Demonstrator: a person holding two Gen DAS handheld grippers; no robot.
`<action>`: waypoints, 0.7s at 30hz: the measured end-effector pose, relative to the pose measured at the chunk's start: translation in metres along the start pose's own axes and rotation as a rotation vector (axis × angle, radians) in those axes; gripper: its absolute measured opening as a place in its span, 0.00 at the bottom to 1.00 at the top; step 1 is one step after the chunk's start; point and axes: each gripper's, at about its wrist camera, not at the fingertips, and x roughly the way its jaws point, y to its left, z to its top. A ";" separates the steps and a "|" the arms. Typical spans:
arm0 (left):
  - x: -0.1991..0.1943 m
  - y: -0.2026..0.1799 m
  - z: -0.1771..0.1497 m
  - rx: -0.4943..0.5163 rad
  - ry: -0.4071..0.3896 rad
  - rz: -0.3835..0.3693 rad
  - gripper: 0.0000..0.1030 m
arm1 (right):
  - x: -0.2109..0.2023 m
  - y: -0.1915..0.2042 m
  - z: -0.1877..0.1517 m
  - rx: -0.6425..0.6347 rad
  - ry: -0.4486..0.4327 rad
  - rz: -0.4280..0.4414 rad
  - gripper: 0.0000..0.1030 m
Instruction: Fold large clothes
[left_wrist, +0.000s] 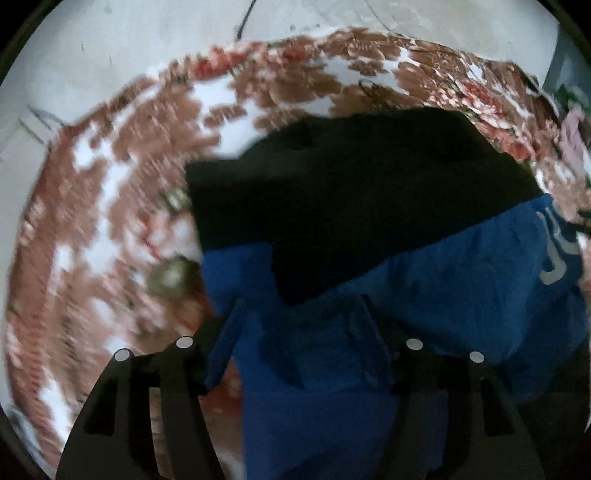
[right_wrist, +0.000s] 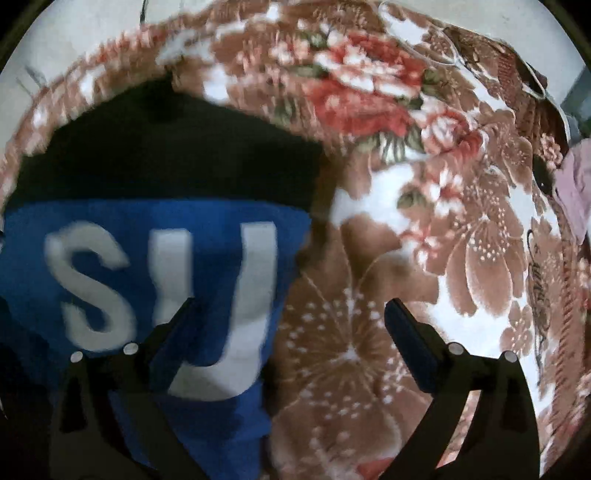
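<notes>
A blue garment (left_wrist: 461, 291) with large white letters lies folded on top of a black garment (left_wrist: 351, 184) on a floral bedspread (left_wrist: 110, 221). In the left wrist view my left gripper (left_wrist: 299, 314) is open, its fingers (left_wrist: 373, 339) just over the near blue cloth, with nothing held. In the right wrist view the blue garment (right_wrist: 147, 266) shows white letters, with the black garment (right_wrist: 166, 147) behind it. My right gripper (right_wrist: 288, 314) is open over the garment's right edge, its left finger (right_wrist: 173, 332) above the blue cloth and its right finger (right_wrist: 406, 339) above the bedspread (right_wrist: 424, 240).
A pale wall (left_wrist: 129, 40) rises behind the bed. A pink cloth (right_wrist: 574, 192) lies at the bed's right edge, also seen in the left wrist view (left_wrist: 572, 144). The bedspread stretches out left and right of the garments.
</notes>
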 end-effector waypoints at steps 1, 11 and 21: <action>-0.014 -0.001 0.005 -0.001 -0.035 -0.001 0.69 | -0.012 0.006 0.004 0.002 -0.030 0.008 0.94; 0.000 -0.062 0.000 -0.125 -0.052 -0.182 0.93 | 0.034 0.095 0.022 -0.013 0.014 0.038 0.95; 0.073 -0.041 -0.005 -0.056 -0.022 -0.041 0.96 | 0.074 0.118 0.032 -0.151 0.014 0.007 0.95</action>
